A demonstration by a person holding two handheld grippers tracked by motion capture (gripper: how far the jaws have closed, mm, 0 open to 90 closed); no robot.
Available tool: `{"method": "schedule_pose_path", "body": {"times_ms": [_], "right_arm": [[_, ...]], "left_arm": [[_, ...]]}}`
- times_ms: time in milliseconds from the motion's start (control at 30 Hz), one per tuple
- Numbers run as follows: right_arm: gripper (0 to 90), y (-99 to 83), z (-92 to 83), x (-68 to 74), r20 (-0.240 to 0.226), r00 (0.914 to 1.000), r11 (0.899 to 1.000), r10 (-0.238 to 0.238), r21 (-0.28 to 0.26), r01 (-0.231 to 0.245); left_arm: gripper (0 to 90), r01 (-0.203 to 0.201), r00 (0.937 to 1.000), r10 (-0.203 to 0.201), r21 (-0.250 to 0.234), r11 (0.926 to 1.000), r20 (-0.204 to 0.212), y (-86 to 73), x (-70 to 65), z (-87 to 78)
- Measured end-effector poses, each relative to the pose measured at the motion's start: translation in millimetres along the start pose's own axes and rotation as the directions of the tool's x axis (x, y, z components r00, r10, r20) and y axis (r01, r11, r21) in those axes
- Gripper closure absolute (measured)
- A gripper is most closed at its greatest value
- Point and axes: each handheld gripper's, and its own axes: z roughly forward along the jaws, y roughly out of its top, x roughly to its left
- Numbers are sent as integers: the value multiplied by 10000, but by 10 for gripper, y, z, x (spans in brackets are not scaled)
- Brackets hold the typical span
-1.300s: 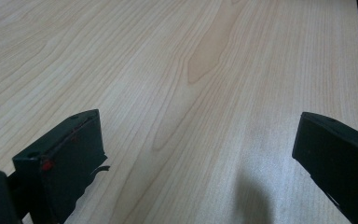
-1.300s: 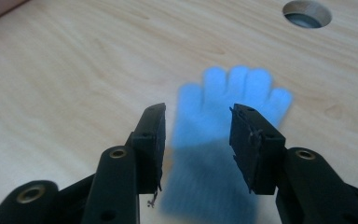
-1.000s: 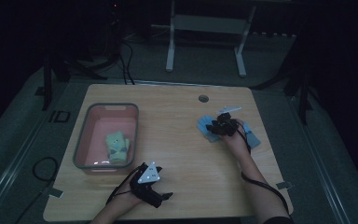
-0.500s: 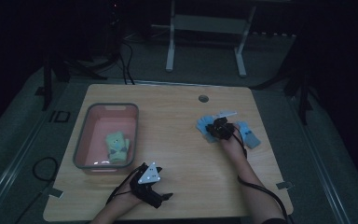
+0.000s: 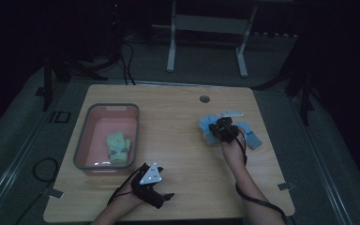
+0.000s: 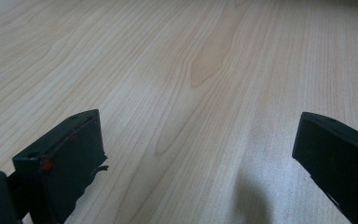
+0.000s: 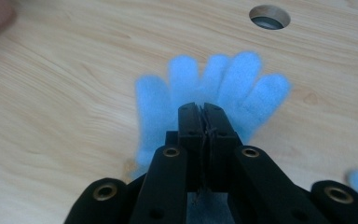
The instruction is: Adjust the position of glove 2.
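On the right half of the table (image 5: pixel 178 117), your right gripper (image 5: pixel 226 130) sits over a light blue glove (image 7: pixel 214 88); its jaws have just been closing and now meet, pinching the glove's fabric near the cuff, with all 5 glove fingers fanned out beyond the tips in the right gripper view. Compared with 1 second ago, this hand has shifted a little toward the table's middle and the glove has come with it. A 2nd blue glove (image 5: pixel 251 136) lies just beside it toward the right edge, and a cable hole (image 5: pixel 205 99) sits near the far edge. Your left gripper (image 5: pixel 155 187) rests near the front edge as before, jaws standing wide apart over bare wood with nothing between them. A pink bin (image 5: pixel 86 140) occupies the left side, holding a pale green glove (image 5: pixel 117 147) toward its near end. Between bin and blue gloves you have a broad strip of uncluttered wood running from front to far edge; the gloves themselves lie close to the right edge.
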Motion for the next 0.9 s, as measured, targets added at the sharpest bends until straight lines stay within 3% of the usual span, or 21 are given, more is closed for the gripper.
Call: {"method": "schedule_pose_path", "body": {"times_ms": [167, 233, 533, 700, 900], "right_arm": [[873, -44, -238, 156, 202, 9984, 9985, 536, -85, -535], [873, -67, -305, 240, 322, 9987, 9992, 389, 9, -390], [872, -270, -525, 569, 45, 9981, 9980, 613, -128, -612], [872, -418, -506, 715, -111, 9972, 9972, 743, -124, -744], [872, -513, -326, 847, -188, 9967, 9968, 794, 140, -791]], "left_arm": [[24, -117, 9999, 118, 21, 9999, -18, 15, -12, 11], [24, -124, 9999, 124, -6, 9999, -44, 21, -14, 15], [24, -162, 9998, 161, -71, 9998, -94, 40, -12, 10], [24, -222, 9997, 221, -33, 9997, -73, 40, -17, 18], [24, -219, 9998, 219, -34, 9998, -17, 36, -15, 16]]}}
